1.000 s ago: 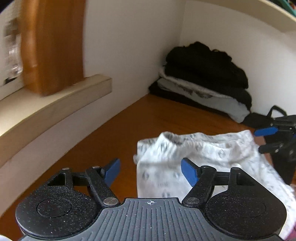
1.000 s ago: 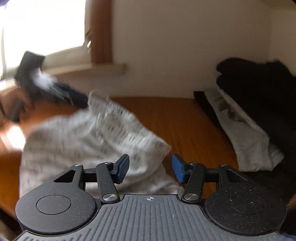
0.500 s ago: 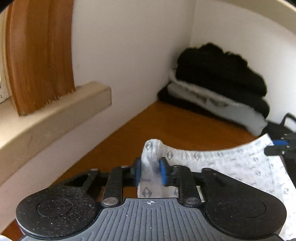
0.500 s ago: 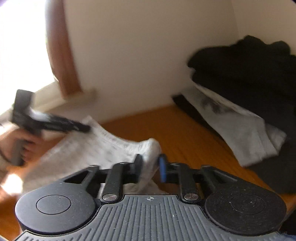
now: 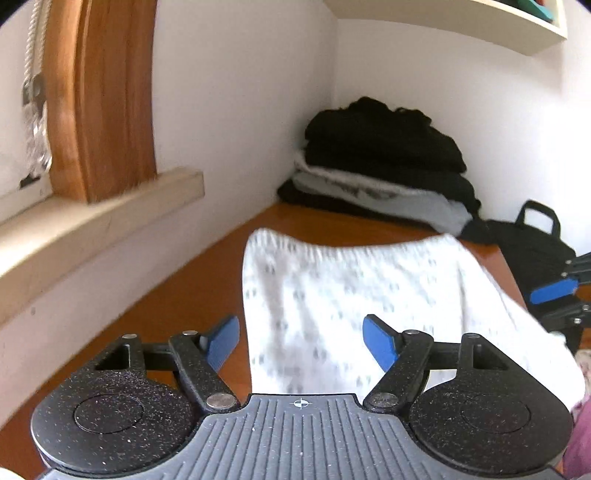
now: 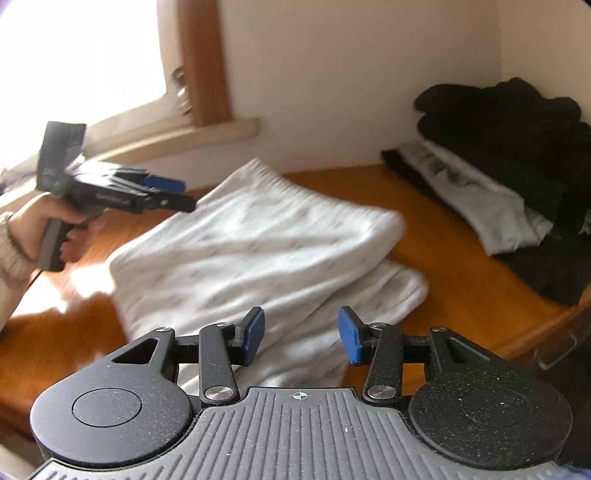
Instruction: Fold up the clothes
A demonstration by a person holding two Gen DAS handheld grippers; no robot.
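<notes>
Both the left hand-held gripper (image 5: 301,341) and right hand-held gripper (image 6: 301,336) hover spread over the seemingly folded white garment (image 6: 258,251).

Black bag (image 5: 532,240) on wooden table (image 5: 207,280); window sill (image 5: 92,225); wall shelf (image 5: 461,22).

Folded garment (image 6: 258,251) on table (image 6: 454,266), clothes stack (image 6: 509,162) behind in corner, bag (image 5: 532,243) apparently right
</notes>
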